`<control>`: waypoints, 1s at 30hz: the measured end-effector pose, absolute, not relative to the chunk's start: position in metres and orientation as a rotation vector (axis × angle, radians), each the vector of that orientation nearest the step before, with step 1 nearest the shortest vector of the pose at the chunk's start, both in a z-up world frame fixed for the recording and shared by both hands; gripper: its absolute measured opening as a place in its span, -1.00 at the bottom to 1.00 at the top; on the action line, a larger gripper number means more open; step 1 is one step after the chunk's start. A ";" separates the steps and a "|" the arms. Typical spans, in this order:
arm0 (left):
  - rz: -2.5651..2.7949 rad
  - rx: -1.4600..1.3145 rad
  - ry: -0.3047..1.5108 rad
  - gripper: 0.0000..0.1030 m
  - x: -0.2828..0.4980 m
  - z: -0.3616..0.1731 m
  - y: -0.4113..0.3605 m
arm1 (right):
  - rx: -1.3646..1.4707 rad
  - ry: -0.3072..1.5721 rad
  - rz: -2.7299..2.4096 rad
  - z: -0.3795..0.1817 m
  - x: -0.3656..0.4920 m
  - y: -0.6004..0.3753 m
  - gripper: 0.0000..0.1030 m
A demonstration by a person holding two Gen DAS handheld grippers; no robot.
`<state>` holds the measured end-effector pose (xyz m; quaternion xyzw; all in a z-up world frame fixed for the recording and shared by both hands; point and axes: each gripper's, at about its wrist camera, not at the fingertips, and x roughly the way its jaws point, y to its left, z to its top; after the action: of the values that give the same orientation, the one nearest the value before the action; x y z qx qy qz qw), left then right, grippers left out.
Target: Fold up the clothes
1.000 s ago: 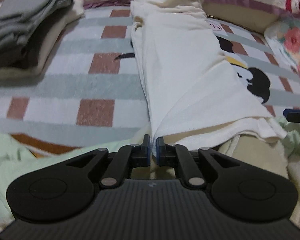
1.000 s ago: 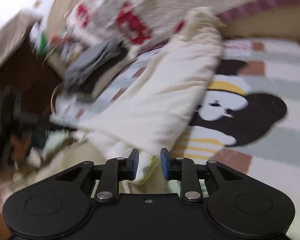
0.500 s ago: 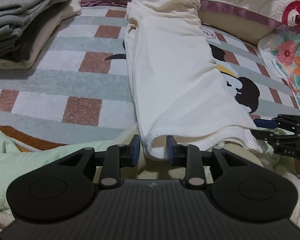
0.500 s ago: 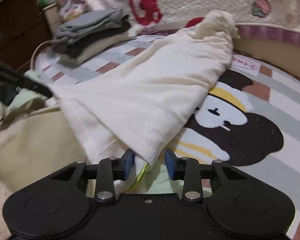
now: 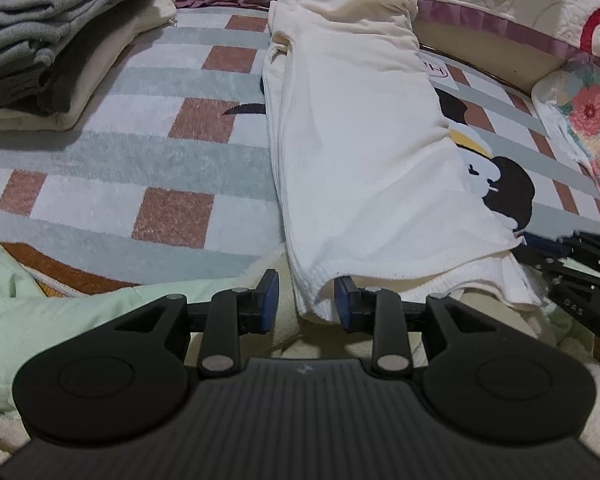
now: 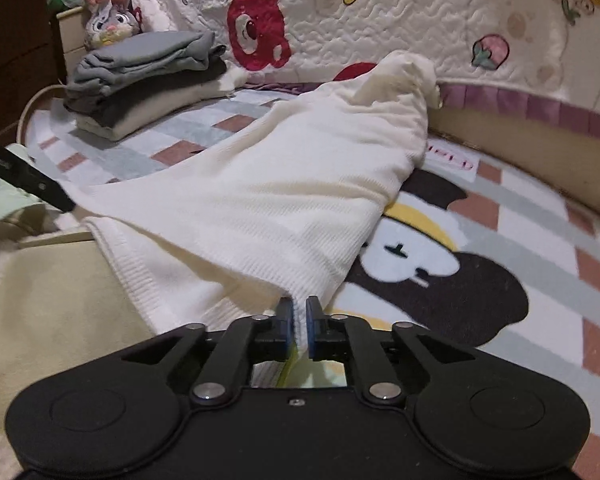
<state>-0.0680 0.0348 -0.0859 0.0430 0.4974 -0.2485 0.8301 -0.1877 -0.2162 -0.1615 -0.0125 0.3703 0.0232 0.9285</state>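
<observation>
A cream knit top lies folded into a long strip on a checkered rug, stretching away from me. My left gripper is open at the strip's near left corner; the ribbed hem hangs between its fingers without being pinched. In the right wrist view the same top runs to the far right, and my right gripper is shut on its near right corner. The right gripper also shows at the right edge of the left wrist view, and the left gripper's finger at the other view's left edge.
A stack of folded grey and cream clothes sits at the rug's far left. A quilted bear-print bumper walls the back. A light green cloth and a beige cushion lie close to me.
My left gripper, shut on the hem a second ago, has opened wide. My right gripper has swung round to the near right corner and shut on it.
</observation>
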 end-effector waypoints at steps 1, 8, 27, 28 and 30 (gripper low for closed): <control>-0.524 0.097 1.055 -0.43 -0.068 -0.086 0.034 | -0.017 0.760 0.044 -0.163 -0.186 -0.218 -0.14; -0.523 0.087 1.059 -0.37 -0.070 -0.085 0.035 | 0.311 0.709 0.008 -0.155 -0.210 -0.267 -0.99; -0.540 0.101 1.049 0.00 -0.068 -0.100 0.020 | 0.327 0.805 0.074 -0.159 -0.240 -0.247 -0.97; -0.542 0.129 1.049 -0.06 -0.068 -0.103 0.015 | 0.352 0.804 0.082 -0.156 -0.240 -0.249 -0.94; -0.544 0.151 1.035 -0.77 -0.069 -0.101 0.013 | 0.356 0.791 0.101 -0.144 -0.242 -0.250 -0.94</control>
<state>-0.0686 0.0128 -0.1014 0.0712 0.4879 -0.2567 0.8312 -0.2422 -0.2496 -0.1443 0.1725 0.3829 0.0491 0.9062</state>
